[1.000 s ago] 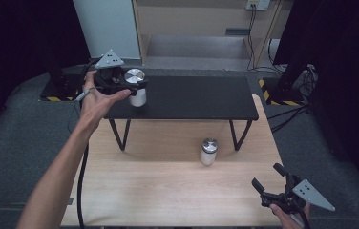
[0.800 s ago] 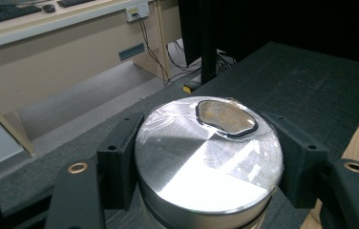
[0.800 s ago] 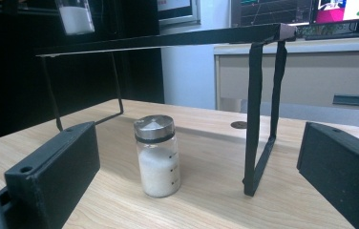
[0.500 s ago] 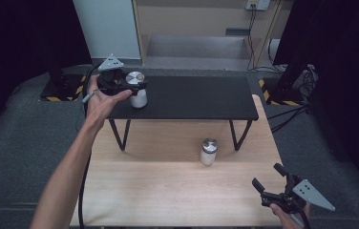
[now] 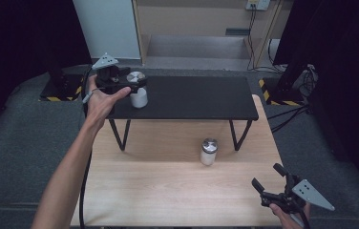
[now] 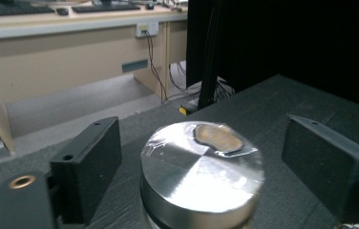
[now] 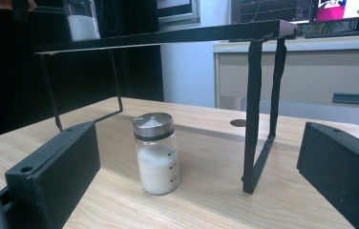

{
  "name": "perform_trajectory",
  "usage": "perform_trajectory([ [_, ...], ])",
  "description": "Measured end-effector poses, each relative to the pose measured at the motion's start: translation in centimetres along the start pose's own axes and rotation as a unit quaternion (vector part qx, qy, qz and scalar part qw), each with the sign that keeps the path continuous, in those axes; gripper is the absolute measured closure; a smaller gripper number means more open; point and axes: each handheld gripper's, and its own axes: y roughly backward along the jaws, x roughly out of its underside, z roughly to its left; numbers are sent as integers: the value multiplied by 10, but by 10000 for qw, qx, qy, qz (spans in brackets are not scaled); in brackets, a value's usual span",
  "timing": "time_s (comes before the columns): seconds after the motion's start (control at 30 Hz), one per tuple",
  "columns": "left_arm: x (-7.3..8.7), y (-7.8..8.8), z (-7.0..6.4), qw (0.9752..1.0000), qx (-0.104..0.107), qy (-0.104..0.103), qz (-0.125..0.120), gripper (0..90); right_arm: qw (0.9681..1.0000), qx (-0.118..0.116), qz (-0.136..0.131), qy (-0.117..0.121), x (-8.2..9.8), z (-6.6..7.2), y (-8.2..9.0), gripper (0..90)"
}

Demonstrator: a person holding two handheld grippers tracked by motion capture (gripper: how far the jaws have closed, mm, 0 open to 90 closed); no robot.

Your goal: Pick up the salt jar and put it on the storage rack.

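Since a moment ago the left tongs [image 5: 134,88] have let go of the jar on the shelf [image 5: 139,90] and just opened

Now the left tongs stand wide, one jaw on each side of that jar's shiny lid and not touching it, while the jar stands near the left end of the black shelf [image 5: 192,98]. The right tongs [image 5: 269,179] also gape wide, with nothing in them, low over the wooden worktop [image 5: 168,191]. There are two jars: one up on the shelf and a second jar [image 5: 208,151] down on the worktop by the shelf's right leg. Each looks like glass with white powder inside, so it is likely hard, smooth, a bit slippery and breakable; the tongs should squeeze it gently around its sides
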Motion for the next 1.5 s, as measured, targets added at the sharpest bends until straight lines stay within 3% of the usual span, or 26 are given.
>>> perform_trajectory([
  [0.17, -5, 19, -9, 9998, -22, -185, -62, 76, 10000, -50, 28, 16, 0, 0, -2, 8],
  [0.37, -5, 40, -23, 9988, 115, -460, -122, 52, 9999, -94, 34, 29, -1, 1, -2, 8],
  [0.63, 10, 67, -35, 9969, 455, -443, -469, 54, 9999, -148, 61, 37, -1, 2, -4, 8],
  [0.7, 16, 73, -37, 9962, 553, -301, -594, 54, 9999, -154, 46, 40, -1, 2, -4, 8],
  [1.07, 60, 106, -41, 9940, 670, -115, -859, 53, 9998, -165, 83, 65, -1, 3, -5, 7],
  [1.4, 105, 112, -55, 9937, 683, -505, -735, 56, 9997, -183, 136, 91, -2, 5, -7, 8],
  [1.5, 121, 109, -59, 9930, 764, -482, -763, 56, 9997, -175, 135, 92, -2, 5, -7, 8],
])
